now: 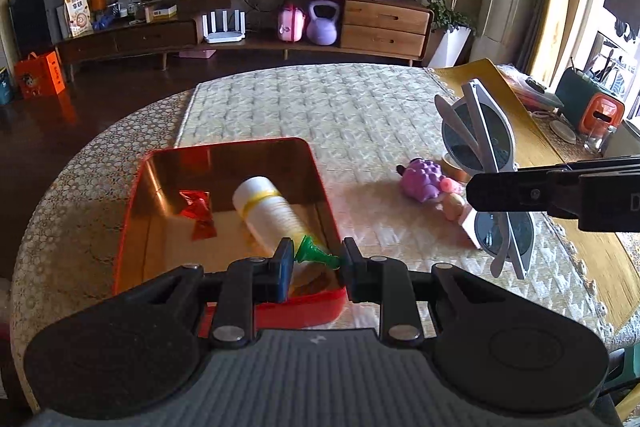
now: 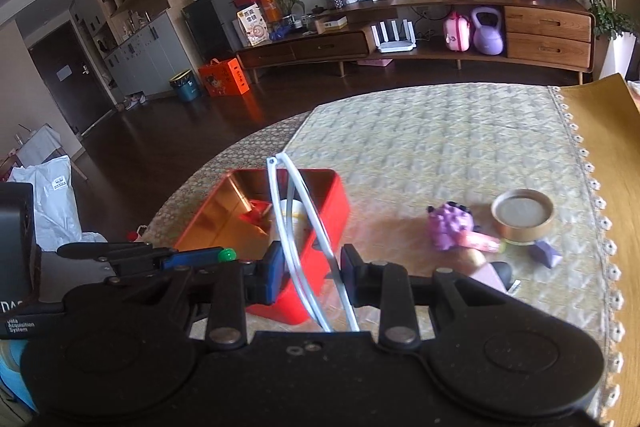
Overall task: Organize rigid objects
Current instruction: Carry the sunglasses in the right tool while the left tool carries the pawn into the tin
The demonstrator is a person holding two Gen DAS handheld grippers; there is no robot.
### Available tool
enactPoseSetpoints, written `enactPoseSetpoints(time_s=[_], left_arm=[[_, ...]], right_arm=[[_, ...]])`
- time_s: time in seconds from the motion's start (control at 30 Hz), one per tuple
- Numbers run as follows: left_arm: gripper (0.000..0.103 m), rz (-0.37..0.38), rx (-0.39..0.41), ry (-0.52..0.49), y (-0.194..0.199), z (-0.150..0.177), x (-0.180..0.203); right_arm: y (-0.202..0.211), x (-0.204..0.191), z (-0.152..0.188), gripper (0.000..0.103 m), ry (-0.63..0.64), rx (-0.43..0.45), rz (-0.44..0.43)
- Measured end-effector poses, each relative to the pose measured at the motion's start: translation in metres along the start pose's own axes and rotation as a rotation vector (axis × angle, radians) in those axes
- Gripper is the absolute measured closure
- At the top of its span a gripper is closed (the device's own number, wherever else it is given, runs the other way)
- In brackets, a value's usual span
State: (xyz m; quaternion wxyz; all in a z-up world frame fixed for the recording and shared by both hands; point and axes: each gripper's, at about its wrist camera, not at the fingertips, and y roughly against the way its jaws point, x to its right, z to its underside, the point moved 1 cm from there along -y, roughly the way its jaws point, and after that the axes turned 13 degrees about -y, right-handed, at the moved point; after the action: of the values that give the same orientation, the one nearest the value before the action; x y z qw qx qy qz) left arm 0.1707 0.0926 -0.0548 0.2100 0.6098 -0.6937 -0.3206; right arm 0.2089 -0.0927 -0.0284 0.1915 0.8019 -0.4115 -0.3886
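My left gripper is shut on a small green cone-shaped piece, which hangs over the near right corner of a red tin box. Inside the box lie a white bottle and a red wrapper. My right gripper is shut on white-framed sunglasses, held in the air. In the left wrist view the sunglasses hang to the right of the box in the right gripper. In the right wrist view the left gripper with the green piece is at the left, beside the red box.
A purple toy lies on the cloth-covered table, along with a round wooden lid and a small purple block. An orange device stands at the far right. A low cabinet lines the far wall.
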Motion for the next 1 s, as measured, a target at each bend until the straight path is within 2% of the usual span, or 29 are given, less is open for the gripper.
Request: enactPoseSetpoints(time_s=[0.3, 0.67, 0.87, 1.0], left_arm=[[0.078, -0.054, -0.043, 0.008, -0.017, 0.011, -0.052], [0.078, -0.041, -0.092, 0.035, -0.054, 0.014, -0.084], [0.078, -0.014, -0.111, 0.051, -0.070, 0.015, -0.090], [0.078, 0.001, -0.123, 0.062, -0.079, 0.016, -0.093]], right_arm=[[-0.047, -0.035, -0.010, 0.073, -0.007, -0.036, -0.007], [-0.115, -0.056, -0.028, 0.073, 0.054, -0.089, 0.052], [-0.147, -0.072, -0.037, 0.073, 0.232, -0.100, 0.096], [-0.167, -0.080, -0.033, 0.073, 0.361, -0.148, 0.111]])
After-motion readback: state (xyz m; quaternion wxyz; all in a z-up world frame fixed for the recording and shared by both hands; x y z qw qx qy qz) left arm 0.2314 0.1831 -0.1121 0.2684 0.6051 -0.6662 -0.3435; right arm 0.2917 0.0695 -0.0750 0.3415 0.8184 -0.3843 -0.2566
